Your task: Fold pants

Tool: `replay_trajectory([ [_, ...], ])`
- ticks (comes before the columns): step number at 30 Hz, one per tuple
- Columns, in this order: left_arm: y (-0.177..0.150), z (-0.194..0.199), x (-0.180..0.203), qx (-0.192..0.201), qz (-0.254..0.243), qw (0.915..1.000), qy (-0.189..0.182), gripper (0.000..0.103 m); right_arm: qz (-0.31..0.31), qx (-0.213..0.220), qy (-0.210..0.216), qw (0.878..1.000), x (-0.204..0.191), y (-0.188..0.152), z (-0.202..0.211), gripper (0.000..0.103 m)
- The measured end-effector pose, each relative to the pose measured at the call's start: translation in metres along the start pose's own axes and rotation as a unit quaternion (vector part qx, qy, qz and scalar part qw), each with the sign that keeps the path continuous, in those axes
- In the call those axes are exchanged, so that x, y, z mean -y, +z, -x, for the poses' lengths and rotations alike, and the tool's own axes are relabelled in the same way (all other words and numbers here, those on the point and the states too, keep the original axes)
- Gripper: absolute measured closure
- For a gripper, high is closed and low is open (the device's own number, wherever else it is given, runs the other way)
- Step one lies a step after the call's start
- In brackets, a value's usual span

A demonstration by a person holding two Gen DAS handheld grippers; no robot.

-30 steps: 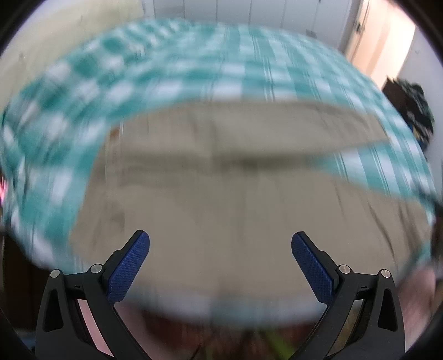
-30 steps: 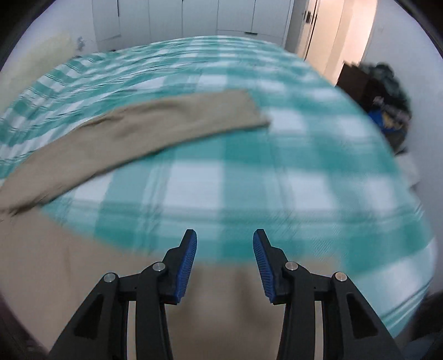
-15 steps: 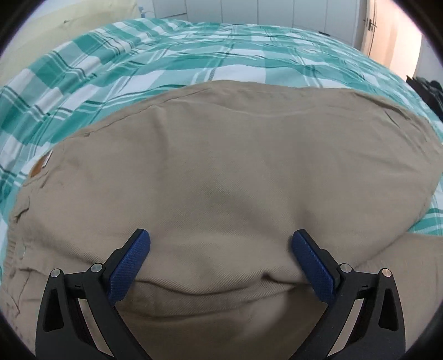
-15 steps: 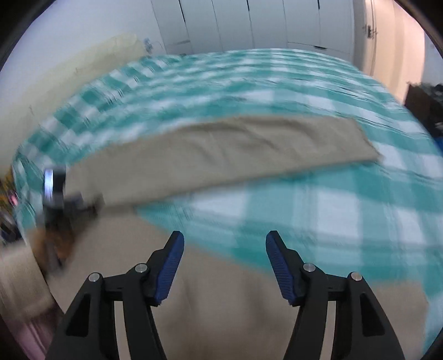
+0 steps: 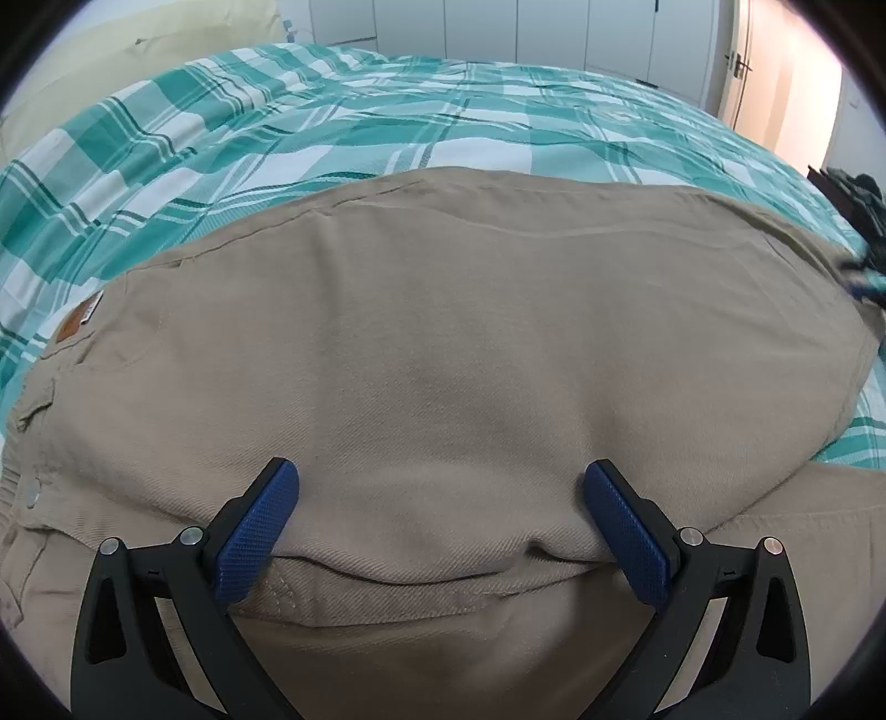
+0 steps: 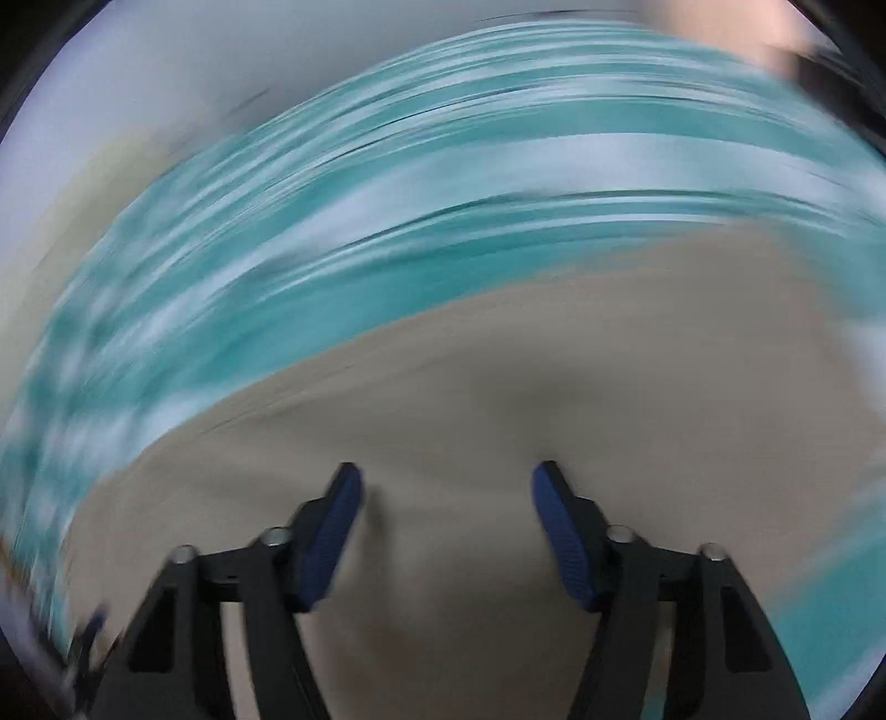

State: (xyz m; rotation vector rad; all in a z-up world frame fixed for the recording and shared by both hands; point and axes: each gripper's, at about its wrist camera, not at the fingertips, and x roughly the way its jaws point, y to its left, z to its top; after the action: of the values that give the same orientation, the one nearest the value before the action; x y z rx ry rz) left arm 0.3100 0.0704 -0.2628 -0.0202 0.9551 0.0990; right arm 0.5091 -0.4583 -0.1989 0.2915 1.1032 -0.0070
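**A:** ok left wrist view first, what have you got there?

**B:** Your left claw (image 5: 437, 526) is spread wide, both blue pads pressed down into the khaki pants (image 5: 443, 354) with a ridge of fabric bunched up between them. It's not pinching anything, just straddling that fold. The pants are lying on the bed, on the teal-and-white checked bedspread (image 5: 310, 122), and they fill most of the view. There's a small leather patch (image 5: 71, 325) at the waistband on the left and a snap button (image 5: 32, 492) lower down that edge. White wardrobe doors (image 5: 498, 27) run along the back wall.

**A:** and the right wrist view?

**B:** Super smeared with motion blur, so take it loosely. Your right claw (image 6: 446, 531) is parted about halfway, nothing between the pads, sitting over the tan pants (image 6: 498, 387). Can't tell if the tips touch the cloth. The checked bedspread (image 6: 443, 166) streaks across the top half behind them.
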Motion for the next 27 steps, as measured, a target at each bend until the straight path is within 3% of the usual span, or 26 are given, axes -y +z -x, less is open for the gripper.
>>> replay_trajectory([
  [2,0.001,-0.001,0.001,-0.001,-0.001,1.0000,0.003,0.001,-0.027,0.011,-0.106,0.994,0.058,0.003,0.024,0.038],
  [3,0.001,-0.001,0.002,-0.002,-0.003,1.0000,0.007,0.001,-0.019,0.012,-0.179,0.984,0.081,-0.001,0.042,0.034],
  [4,0.003,0.000,0.004,-0.005,-0.005,0.9999,0.013,0.001,-0.009,0.015,-0.207,0.978,0.092,-0.007,0.056,0.034],
  [5,0.004,0.000,0.004,-0.007,-0.007,0.9998,0.015,0.001,0.008,0.022,-0.202,0.979,0.100,-0.019,0.078,0.034],
  [7,0.005,0.002,0.002,-0.017,-0.003,0.9998,0.009,0.001,0.031,0.029,-0.151,0.988,0.096,-0.045,0.111,0.034],
  [10,0.008,0.026,-0.002,-0.035,0.024,0.9990,-0.013,0.001,0.083,0.006,-0.020,0.996,0.061,-0.110,0.157,0.033],
  [11,0.006,0.040,0.000,-0.032,0.035,0.9981,-0.039,0.001,0.104,-0.014,0.041,0.994,0.040,-0.142,0.170,0.032],
  [13,-0.004,0.067,0.014,-0.042,0.032,0.9908,-0.125,0.001,0.143,-0.049,0.104,0.983,0.005,-0.191,0.180,0.031],
  [15,-0.022,0.078,0.035,-0.078,-0.003,0.9827,-0.168,0.001,0.188,-0.083,0.128,0.970,-0.021,-0.242,0.183,0.031],
  [17,-0.053,0.082,0.058,-0.126,-0.069,0.9735,-0.178,0.001,0.206,-0.105,0.112,0.966,-0.027,-0.274,0.174,0.031],
  [18,-0.071,0.082,0.064,-0.141,-0.106,0.9714,-0.158,0.001,0.200,-0.116,0.082,0.969,-0.018,-0.285,0.168,0.031],
  [20,-0.095,0.091,0.057,-0.135,-0.142,0.9727,-0.125,0.001,0.168,-0.120,0.016,0.978,0.017,-0.291,0.163,0.031],
  [22,-0.101,0.100,0.028,-0.141,-0.110,0.9779,-0.108,0.001,0.112,-0.104,-0.061,0.986,0.069,-0.284,0.169,0.031],
  [24,-0.102,0.107,-0.003,-0.146,-0.078,0.9829,-0.080,0.001,0.013,-0.091,-0.072,0.993,0.117,-0.278,0.185,0.031],
  [27,-0.109,0.114,-0.022,-0.137,-0.083,0.9850,-0.065,0.001,0.003,-0.083,-0.094,0.992,0.133,-0.274,0.191,0.031],
])
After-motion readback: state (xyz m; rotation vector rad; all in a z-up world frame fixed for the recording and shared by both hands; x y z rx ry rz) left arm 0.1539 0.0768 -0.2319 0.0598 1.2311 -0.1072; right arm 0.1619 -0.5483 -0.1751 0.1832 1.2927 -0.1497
